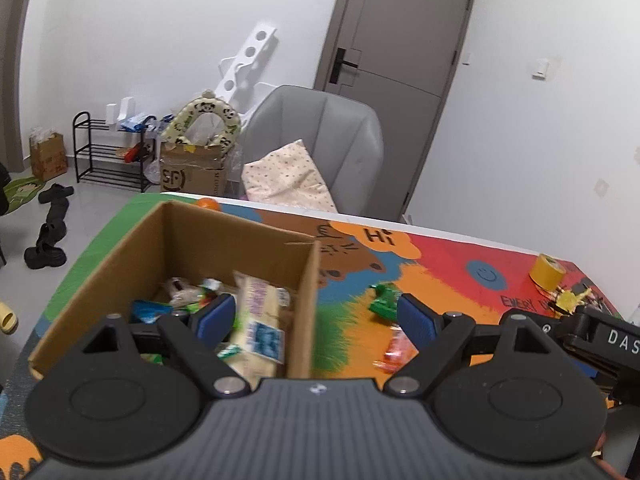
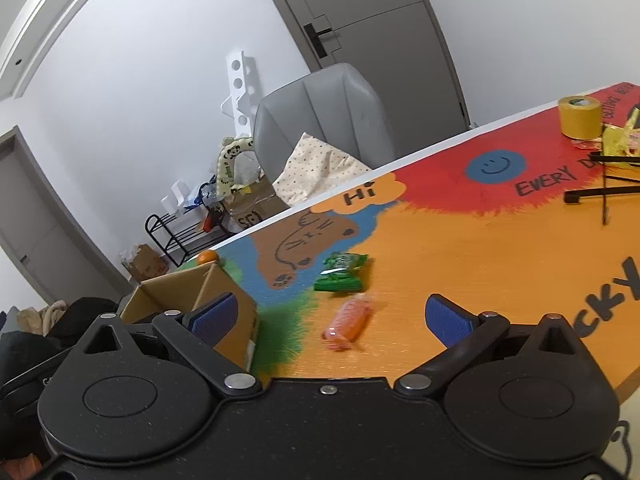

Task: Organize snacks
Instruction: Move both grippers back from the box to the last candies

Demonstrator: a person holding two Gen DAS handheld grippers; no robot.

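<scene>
A brown cardboard box (image 1: 200,240) stands on the colourful table and holds several snack packets, among them a long cream packet (image 1: 258,320). My left gripper (image 1: 316,316) is open and empty, straddling the box's right wall. A green packet (image 1: 384,300) and an orange packet (image 1: 396,354) lie on the table right of the box. In the right wrist view my right gripper (image 2: 332,316) is open and empty above the orange packet (image 2: 348,322). The green packet (image 2: 340,272) lies just beyond it. The box (image 2: 224,296) is to the left.
A yellow tape roll (image 2: 580,116) and yellow wrappers (image 2: 620,144) sit at the table's far right, near black rods (image 2: 604,192). A small orange ball (image 2: 207,257) lies behind the box. A grey chair (image 1: 320,148) with a cushion stands beyond the table edge.
</scene>
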